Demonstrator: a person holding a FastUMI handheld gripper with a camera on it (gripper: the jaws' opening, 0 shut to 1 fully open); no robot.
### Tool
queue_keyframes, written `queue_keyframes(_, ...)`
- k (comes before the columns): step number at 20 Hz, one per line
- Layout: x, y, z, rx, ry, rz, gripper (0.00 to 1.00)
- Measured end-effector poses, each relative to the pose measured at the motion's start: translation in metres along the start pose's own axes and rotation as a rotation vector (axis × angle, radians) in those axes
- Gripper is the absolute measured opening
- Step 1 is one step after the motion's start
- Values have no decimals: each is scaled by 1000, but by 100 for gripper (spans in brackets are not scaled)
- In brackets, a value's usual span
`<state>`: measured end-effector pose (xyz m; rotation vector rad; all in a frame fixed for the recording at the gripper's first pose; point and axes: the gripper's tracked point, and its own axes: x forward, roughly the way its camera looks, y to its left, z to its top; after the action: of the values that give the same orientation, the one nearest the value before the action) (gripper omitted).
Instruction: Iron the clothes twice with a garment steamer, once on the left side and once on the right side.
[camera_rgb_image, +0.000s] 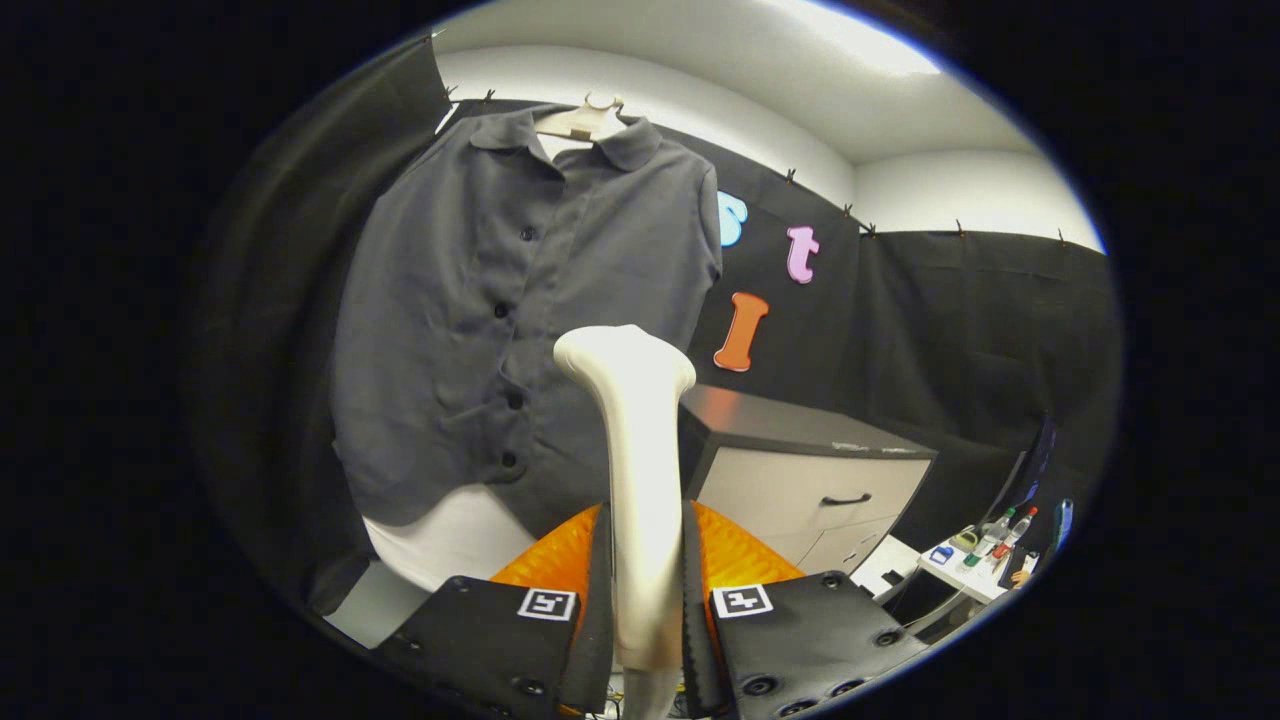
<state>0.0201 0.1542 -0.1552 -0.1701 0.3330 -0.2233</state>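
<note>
The tool (646, 600) is clamped on the handle of the garment steamer (640, 480), both fingers (480, 635) pressing its sides with almost no gap left. The steamer rises straight up from between them toward 12 o'clock, its rounded head tipped slightly to 11 o'clock, just in front of the shirt's lower hem.

Beyond the steamer hangs the dark grey shirt (470, 310), buttoned down the front, on a pale hanger (585, 120) at 12 o'clock against the black cloth wall. Whether the head touches the fabric cannot be told.

At 3 o'clock of the steamer stands a cabinet (810, 480) with a dark top and pale drawers, both shut. Farther off at 4 o'clock, a small white tabletop (965, 580) carries bottles (995, 530) and small odds too tiny to name.
</note>
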Motion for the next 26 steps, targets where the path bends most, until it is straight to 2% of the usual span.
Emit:
queue_keyframes(4, -17, -6, 43, -2, -98, -23, 36)
queue_keyframes(9, -28, 10, 90, 3, -199, 2, 36)
queue_keyframes(16, -28, 55, 154, 32, -322, 102, 36)
queue_keyframes(26, -4, 110, 196, 28, -372, 216, 36)
